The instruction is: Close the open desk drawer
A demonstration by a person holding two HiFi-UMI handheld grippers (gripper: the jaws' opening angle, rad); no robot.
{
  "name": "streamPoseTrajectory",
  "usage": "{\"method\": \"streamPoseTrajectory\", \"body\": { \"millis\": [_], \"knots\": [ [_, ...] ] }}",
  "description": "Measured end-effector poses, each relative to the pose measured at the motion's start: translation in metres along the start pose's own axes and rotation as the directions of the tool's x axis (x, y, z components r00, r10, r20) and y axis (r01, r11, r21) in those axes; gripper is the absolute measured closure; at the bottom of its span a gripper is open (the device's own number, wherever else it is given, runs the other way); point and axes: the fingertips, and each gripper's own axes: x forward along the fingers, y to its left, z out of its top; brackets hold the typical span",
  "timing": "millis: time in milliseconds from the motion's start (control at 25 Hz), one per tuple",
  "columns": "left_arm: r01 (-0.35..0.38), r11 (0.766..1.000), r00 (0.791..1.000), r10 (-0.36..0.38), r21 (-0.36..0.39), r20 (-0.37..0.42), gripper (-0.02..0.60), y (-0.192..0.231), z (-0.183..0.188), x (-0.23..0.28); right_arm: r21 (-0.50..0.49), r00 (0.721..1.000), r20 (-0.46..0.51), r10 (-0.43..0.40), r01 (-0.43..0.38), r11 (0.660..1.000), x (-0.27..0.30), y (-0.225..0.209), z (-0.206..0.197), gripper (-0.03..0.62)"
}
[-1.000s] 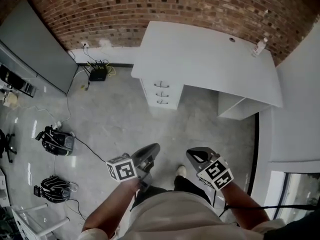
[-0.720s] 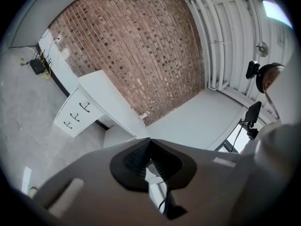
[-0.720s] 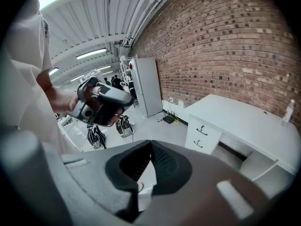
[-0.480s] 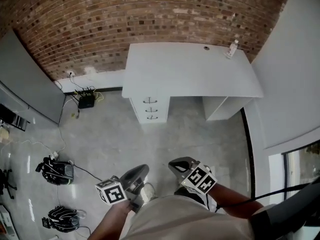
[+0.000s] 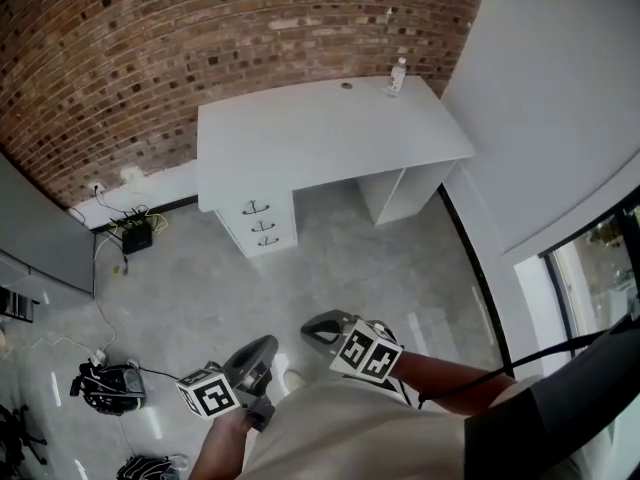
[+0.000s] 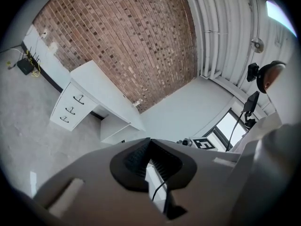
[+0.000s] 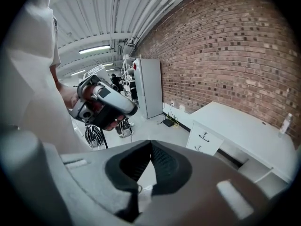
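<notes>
Red brick wall [image 5: 150,48] backs a white desk [image 5: 320,133] seen from steeply above, and the desk's drawer stack [image 5: 262,226] sits under its left end, facing me. I count three drawer fronts, each with a dark handle. From this distance all three look level with one another, and I cannot tell which one stands open. On the desk's far right corner a small clear bottle [image 5: 398,73] stands upright, near a round hole [image 5: 346,85] in the top. Left of the drawers, at the foot of the wall, a black box with cables [image 5: 137,236] rests on the pale grey floor [image 5: 400,268]. A plain white wall [image 5: 540,98] closes the right side, and a grey cabinet [image 5: 40,258] stands at the far left. Two black bags [image 5: 108,388] lie on the floor at lower left. Both tools are well apart from the desk, held low and close to the person's body. My left gripper [image 5: 262,351] points up towards the desk, its ribbed jaws pressed together at the tips with nothing between them. My right gripper [image 5: 312,326] sits just beside it, angled leftward, jaws likewise closed and empty, tips touching. Each carries its marker cube near the wrist.
</notes>
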Motion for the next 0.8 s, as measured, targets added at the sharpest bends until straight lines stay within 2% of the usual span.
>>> {"method": "streamPoseTrajectory", "body": {
  "millis": [120, 600, 800],
  "knots": [
    [0.026, 1.0, 1.0, -0.026, -0.002, -0.005, 0.58, -0.001, 0.001, -0.002, 0.005, 1.0, -0.006, -0.001, 0.001, 1.0, -0.001, 0.007, 0.001, 0.591],
    [0.018, 1.0, 1.0, -0.018, -0.024, -0.021, 0.58, 0.01, 0.0, -0.019, -0.006, 1.0, -0.012, -0.002, 0.002, 1.0, 0.009, 0.022, 0.012, 0.591],
    [0.02, 1.0, 1.0, -0.02, 0.001, -0.016, 0.58, 0.018, -0.004, -0.028, -0.013, 1.0, -0.018, 0.006, -0.006, 1.0, 0.017, 0.031, 0.011, 0.591]
  ]
}}
